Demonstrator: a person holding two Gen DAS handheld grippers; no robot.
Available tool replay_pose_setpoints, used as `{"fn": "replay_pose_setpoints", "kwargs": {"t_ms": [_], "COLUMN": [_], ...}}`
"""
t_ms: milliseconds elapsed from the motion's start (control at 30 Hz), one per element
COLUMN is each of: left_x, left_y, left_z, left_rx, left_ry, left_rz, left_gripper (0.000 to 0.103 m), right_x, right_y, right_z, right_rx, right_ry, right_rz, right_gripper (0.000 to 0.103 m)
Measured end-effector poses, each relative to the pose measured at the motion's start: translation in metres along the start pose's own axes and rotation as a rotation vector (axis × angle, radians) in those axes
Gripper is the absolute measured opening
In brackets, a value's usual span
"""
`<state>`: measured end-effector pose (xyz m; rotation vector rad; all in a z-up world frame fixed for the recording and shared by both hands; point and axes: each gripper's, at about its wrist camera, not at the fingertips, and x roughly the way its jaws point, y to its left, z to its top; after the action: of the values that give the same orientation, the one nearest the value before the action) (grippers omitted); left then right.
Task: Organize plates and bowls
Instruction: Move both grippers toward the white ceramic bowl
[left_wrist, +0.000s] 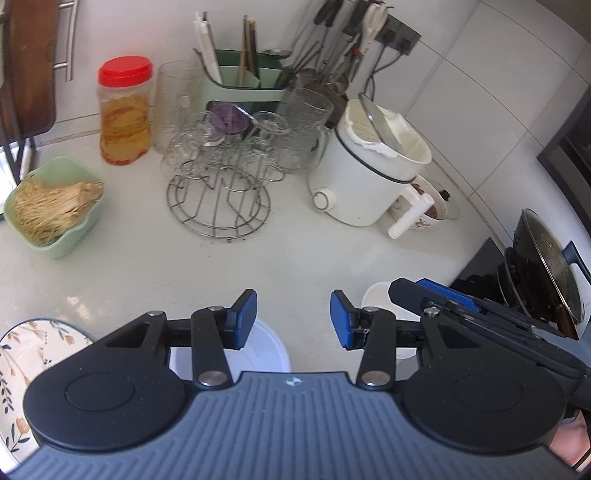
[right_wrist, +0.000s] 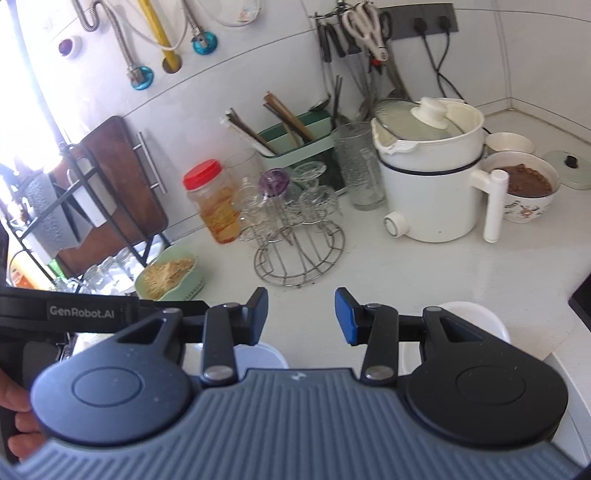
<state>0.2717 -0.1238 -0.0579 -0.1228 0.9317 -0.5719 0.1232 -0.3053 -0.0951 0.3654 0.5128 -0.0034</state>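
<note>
My left gripper (left_wrist: 293, 317) is open and empty above the white counter. A white plate (left_wrist: 266, 350) lies just under its left finger. A floral plate (left_wrist: 14, 354) sits at the bottom left. A white bowl (left_wrist: 376, 299) stands beyond its right finger, next to my right gripper's body (left_wrist: 461, 306). My right gripper (right_wrist: 301, 315) is open and empty. A white plate (right_wrist: 258, 356) lies under its left finger and a white bowl (right_wrist: 476, 314) behind its right finger.
A green basket of noodles (left_wrist: 55, 206), a red-lidded jar (left_wrist: 125, 110), a wire rack of glasses (left_wrist: 221, 166), a white electric pot (left_wrist: 369, 170) and a floral bowl of food (right_wrist: 524, 188) line the back. A wok (left_wrist: 546, 266) sits on the stove at right.
</note>
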Motion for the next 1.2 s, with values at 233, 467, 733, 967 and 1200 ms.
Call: {"fn": "replay_pose_setpoints", "kwargs": {"t_ms": [233,467,733,967,1200], "left_x": [0.012,0.027,0.049,0.088,0.120], "left_y": [-0.018,-0.037,-0.065,-0.078,-0.075], "left_z": [-0.001,-0.005,-0.013,-0.019,-0.019], "left_rx": [0.047,0.082,0.158,0.239,0.189], "left_ry": [0.022,0.058,0.073,0.097,0.107], "left_rz": [-0.017,-0.067,-0.082,-0.062,-0.092], "left_gripper": [0.049,0.049,0.049,0.049,0.049], "right_x": [-0.006,-0.013,-0.015,-0.012,-0.011], "right_y": [-0.008,-0.022,-0.045,-0.070,-0.093], "right_z": [-0.003,-0.013,-0.031,-0.046,-0.059], "right_rx": [0.014,0.040,0.071,0.107,0.154], "right_ry": [-0.020,-0.017,-0.019,-0.032,-0.040], "right_rz": [-0.050,-0.124,-0.252,-0.338,-0.396], "right_gripper": [0.044,0.044,0.044,0.044,0.043]}}
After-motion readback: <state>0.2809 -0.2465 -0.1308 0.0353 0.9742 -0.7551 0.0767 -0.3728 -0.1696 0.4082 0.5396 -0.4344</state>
